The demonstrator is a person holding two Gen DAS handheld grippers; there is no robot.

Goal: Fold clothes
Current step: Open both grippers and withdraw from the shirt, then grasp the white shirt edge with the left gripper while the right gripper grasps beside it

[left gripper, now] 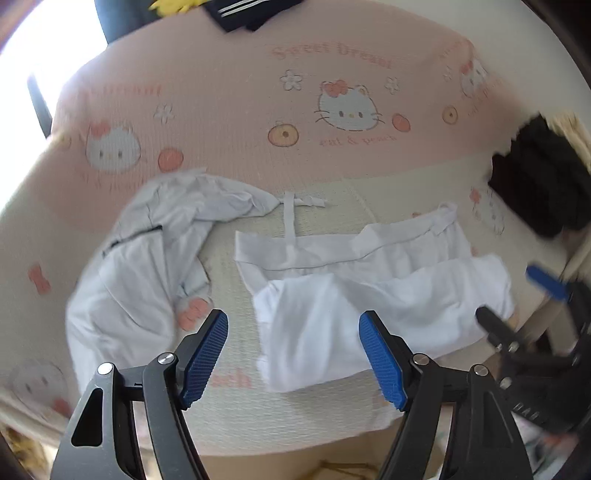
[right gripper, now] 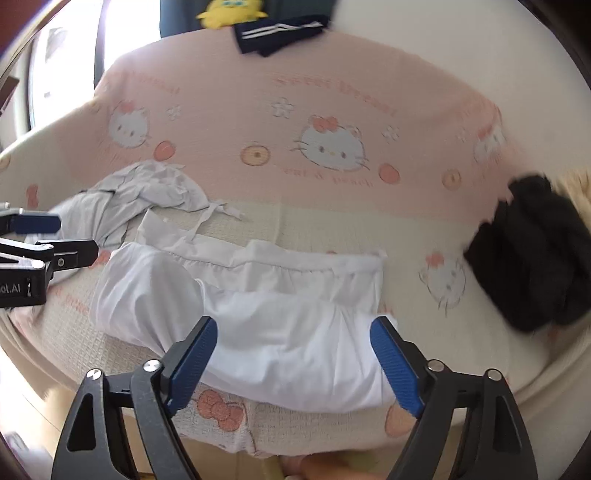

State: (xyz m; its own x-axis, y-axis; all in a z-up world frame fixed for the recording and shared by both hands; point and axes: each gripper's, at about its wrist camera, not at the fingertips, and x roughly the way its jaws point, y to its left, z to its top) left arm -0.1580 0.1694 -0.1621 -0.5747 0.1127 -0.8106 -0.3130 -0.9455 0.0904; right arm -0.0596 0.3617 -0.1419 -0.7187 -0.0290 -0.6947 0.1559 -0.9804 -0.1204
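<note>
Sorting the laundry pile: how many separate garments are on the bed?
4: white garment nearest the grippers, grey one crumpled to its left, black one at the right edge, navy striped one far back. Others may be hidden.

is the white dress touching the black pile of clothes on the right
Apart. The right wrist view shows a strip of bare bedsheet between the white dress and the black pile.
</note>
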